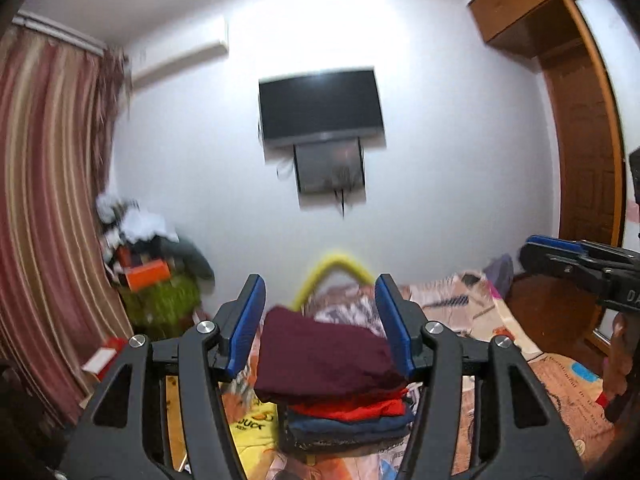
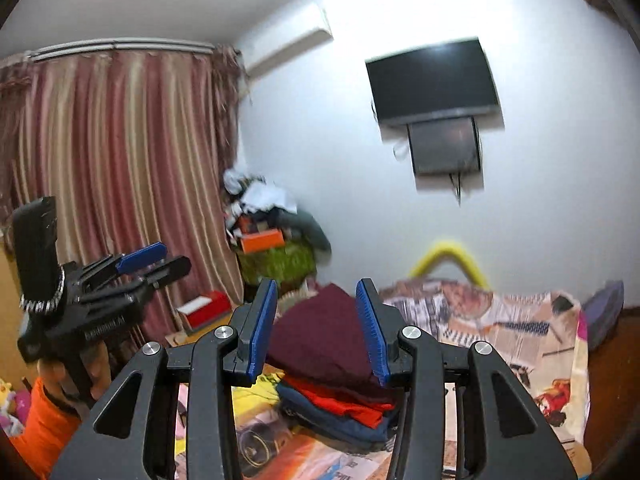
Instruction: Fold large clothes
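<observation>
Holding both sets of blue fingers spread and empty, you have the left gripper (image 1: 320, 326) and the right gripper (image 2: 316, 330) raised over the bed (image 2: 520, 320). The folded maroon garment (image 1: 320, 352) tops the stack (image 2: 344, 408) of red and navy folds (it looks neatly placed). Judge the pile finished; reach next for loose clothing. No container shows clearly, only a cluttered far-left heap (image 2: 272, 232).

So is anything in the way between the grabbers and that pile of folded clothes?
No, nothing visible is in the way. Both the left gripper and the right gripper are open and empty, raised above the bed. The stack of folded clothes, maroon piece on top, shows right between their fingers with only air between.
</observation>
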Demonstrator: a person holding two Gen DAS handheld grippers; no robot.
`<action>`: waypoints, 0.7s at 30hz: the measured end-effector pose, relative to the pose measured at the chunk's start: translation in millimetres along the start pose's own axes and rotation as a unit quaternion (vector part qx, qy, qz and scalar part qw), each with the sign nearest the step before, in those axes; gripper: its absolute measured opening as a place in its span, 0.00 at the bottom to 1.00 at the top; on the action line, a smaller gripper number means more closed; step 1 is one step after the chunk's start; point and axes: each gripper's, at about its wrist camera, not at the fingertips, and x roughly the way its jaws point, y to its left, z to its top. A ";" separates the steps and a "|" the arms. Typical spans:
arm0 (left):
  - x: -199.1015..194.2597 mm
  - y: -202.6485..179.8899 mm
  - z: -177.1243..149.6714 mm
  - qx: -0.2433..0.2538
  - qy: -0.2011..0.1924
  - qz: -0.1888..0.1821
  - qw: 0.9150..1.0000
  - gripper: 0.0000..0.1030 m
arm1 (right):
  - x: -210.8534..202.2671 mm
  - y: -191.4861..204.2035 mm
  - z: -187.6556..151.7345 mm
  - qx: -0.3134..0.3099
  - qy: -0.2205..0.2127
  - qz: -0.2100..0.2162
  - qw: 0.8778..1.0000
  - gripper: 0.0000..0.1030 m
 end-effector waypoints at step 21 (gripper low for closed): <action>-106.0 -15.1 -60.3 -0.073 -0.058 0.049 0.994 1.00 | -50.5 25.4 -40.9 0.001 -0.046 -0.099 0.994 0.91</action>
